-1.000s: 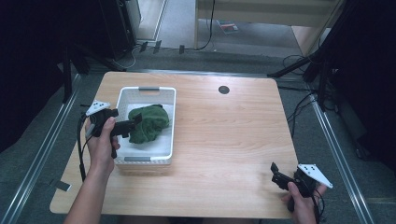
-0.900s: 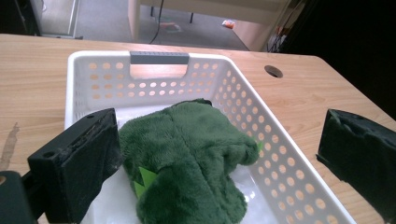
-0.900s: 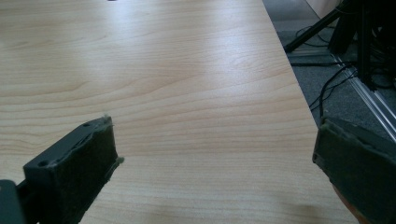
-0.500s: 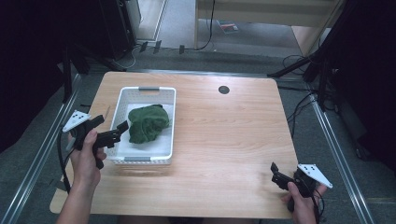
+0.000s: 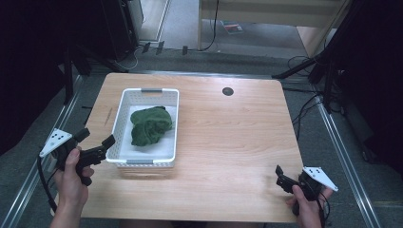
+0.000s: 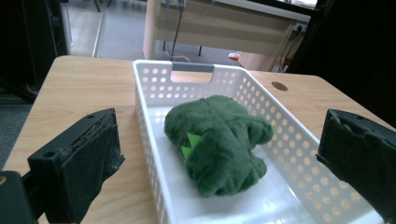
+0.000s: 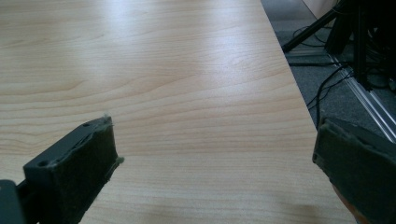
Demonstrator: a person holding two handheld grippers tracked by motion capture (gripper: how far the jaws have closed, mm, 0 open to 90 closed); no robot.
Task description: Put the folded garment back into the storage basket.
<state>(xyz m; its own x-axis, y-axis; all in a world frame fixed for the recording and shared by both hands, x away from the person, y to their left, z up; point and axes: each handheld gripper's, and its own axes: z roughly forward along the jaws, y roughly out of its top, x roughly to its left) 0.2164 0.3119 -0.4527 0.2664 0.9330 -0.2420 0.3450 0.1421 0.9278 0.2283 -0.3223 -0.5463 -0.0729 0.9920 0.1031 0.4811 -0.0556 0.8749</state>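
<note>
**A:** What carries everything here?

**B:** A rectangular light-wood worktop [image 5: 228,156], with a small dark round grommet [image 5: 227,91] near its far edge.

**A:** And the largest object on it?

**B:** A white perforated plastic basket [image 5: 124,103] with grey handle inserts, standing lengthwise toward the worktop's left edge – its near end close to the front-left corner. Inside lies a crumpled dark-green plush cloth [image 5: 149,125], resting on the basket floor at about the middle; in the left gripper view a small bright-green tag shows on it [image 6: 219,142].

**A:** Where is the left gripper?

**B:** The black left gripper [image 5: 96,143] is held at the worktop's left edge, just beside the basket's near-left corner and pointed toward it. Its jaws stand wide apart and grip nothing; in its own view they frame the basket and cloth from outside.

**A:** And the right one?

**B:** The black right gripper [image 5: 278,172] sits at the front-right corner, well apart from the basket. Its jaws are likewise spread wide – bare wood lies between them.
</note>
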